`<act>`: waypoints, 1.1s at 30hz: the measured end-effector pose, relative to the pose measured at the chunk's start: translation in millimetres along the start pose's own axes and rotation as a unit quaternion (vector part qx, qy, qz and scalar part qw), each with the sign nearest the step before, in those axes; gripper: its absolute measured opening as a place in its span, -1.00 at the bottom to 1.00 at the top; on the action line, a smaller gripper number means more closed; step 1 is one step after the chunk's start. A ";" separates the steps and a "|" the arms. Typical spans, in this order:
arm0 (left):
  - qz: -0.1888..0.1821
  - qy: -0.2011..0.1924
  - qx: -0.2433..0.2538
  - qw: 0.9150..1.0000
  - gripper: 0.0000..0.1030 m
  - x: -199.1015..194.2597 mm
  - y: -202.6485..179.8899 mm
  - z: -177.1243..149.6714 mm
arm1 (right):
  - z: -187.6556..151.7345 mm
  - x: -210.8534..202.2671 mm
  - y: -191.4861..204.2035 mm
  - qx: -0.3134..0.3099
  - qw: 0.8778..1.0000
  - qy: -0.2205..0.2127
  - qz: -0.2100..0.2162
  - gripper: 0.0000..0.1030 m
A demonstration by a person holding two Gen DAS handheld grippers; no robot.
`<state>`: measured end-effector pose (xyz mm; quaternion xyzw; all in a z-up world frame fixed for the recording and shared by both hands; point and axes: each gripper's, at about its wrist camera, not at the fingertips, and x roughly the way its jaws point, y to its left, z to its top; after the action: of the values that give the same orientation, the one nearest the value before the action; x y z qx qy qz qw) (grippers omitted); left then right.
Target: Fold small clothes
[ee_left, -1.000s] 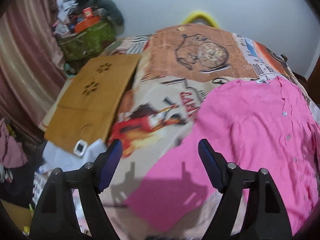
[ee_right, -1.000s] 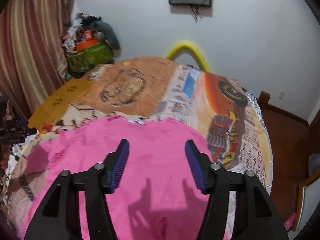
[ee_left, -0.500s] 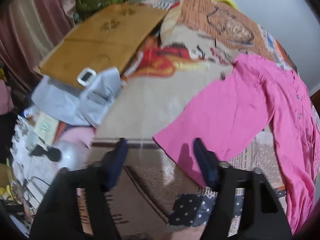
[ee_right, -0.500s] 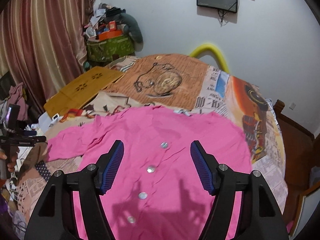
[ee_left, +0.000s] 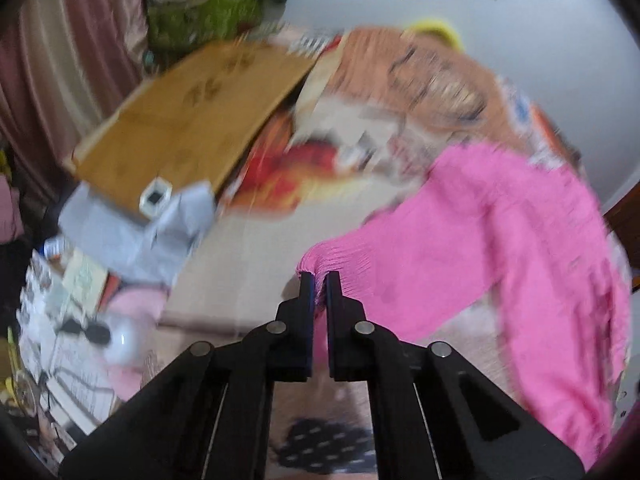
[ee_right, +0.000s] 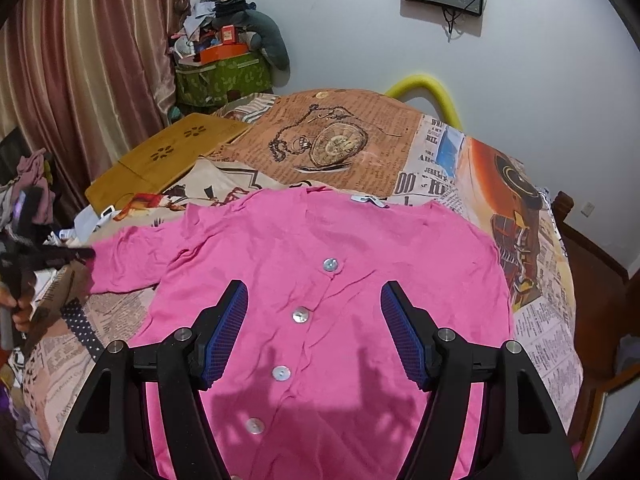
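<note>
Pink buttoned cardigan lies flat, front up, on the printed bedspread. Left gripper: jaws pressed together, pinching the cuff of the sleeve at the bed's near edge. Right gripper: jaws spread, nothing between them, above the button placket. Left view blurred.

Left wrist view looks steeply down past its gripper, close on the cardigan sleeve end, blurred. Right wrist view faces ahead over the cardigan's buttoned front toward the wall. Both share bed and wooden board.
</note>
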<state>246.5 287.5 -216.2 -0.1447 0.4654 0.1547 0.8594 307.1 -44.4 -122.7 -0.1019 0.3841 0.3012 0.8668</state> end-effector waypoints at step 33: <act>-0.132 -0.030 0.243 0.960 0.29 11.7 -301.0 55.4 | -28.5 27.3 -87.6 0.096 0.992 0.010 0.079 0.27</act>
<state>415.0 36.8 -165.5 0.0135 0.4398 -0.0737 0.8950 356.7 -113.7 -166.8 0.0096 0.4266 0.3290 0.8424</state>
